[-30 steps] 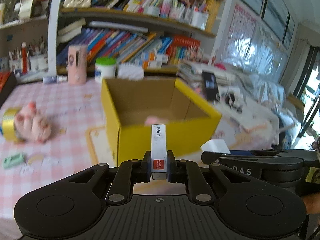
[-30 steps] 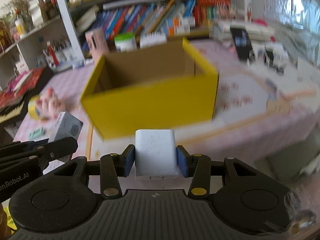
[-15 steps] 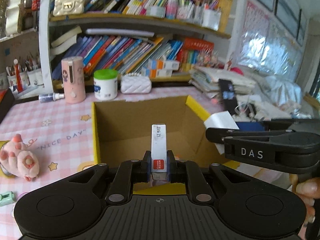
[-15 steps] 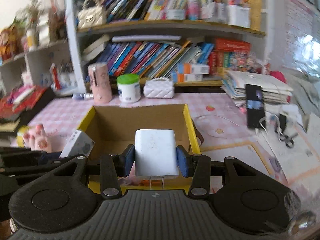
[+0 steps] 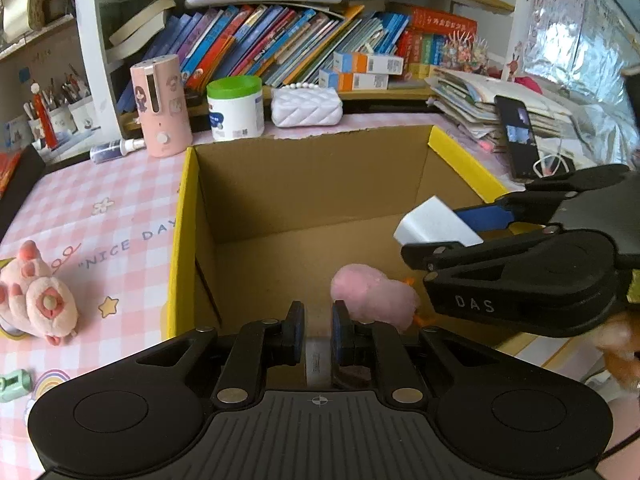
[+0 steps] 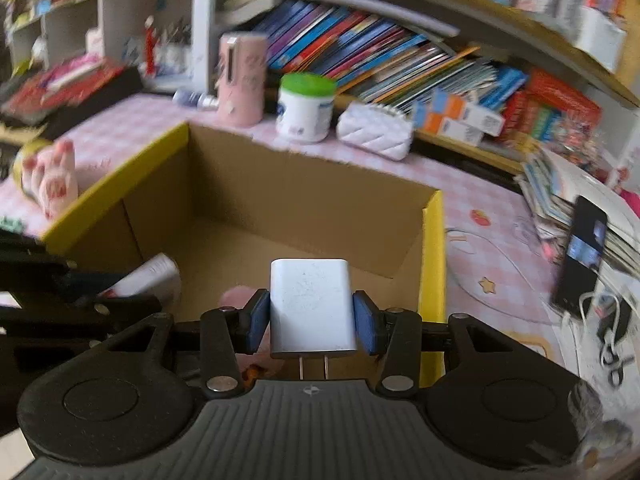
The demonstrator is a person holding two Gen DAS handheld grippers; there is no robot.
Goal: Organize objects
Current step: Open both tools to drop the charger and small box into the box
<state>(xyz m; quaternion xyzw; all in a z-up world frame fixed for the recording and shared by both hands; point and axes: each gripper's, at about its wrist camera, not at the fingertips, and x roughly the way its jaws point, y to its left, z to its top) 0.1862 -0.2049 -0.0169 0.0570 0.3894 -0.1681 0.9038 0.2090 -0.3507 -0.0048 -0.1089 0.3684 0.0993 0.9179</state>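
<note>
Both claws hung over the open yellow cardboard box (image 5: 182, 240) that stood on the pink checked bench (image 5: 100, 208). The right claw (image 6: 312, 320) was clenched on a white rectangular charger plug (image 6: 312, 300), its blue pads pressed flat against the plug's two sides and the metal prongs pointing back toward the camera. The plug was held above the near right part of the box's interior, just inside the right wall. The left claw (image 5: 318, 328) reached over the near wall of the box. A small white carton with a red mark (image 6: 148, 276) sat at its tip, tilted and pointing down into the box, and only a pale sliver of it showed low between the pads. I could not tell whether that claw was gripping the carton or had let it go. On the brown floor of the box, near its front wall, lay a soft pink plush lump (image 5: 372, 292), between the two claws and below them. Outside the box, on the bench to the left, rested a pink plush paw toy (image 5: 40, 300). At the far edge stood a pink cylindrical dispenser (image 5: 162, 108), a white jar with a green lid (image 5: 236, 108) and a white quilted pouch (image 5: 306, 106), all in a row in front of the bookshelf.
</note>
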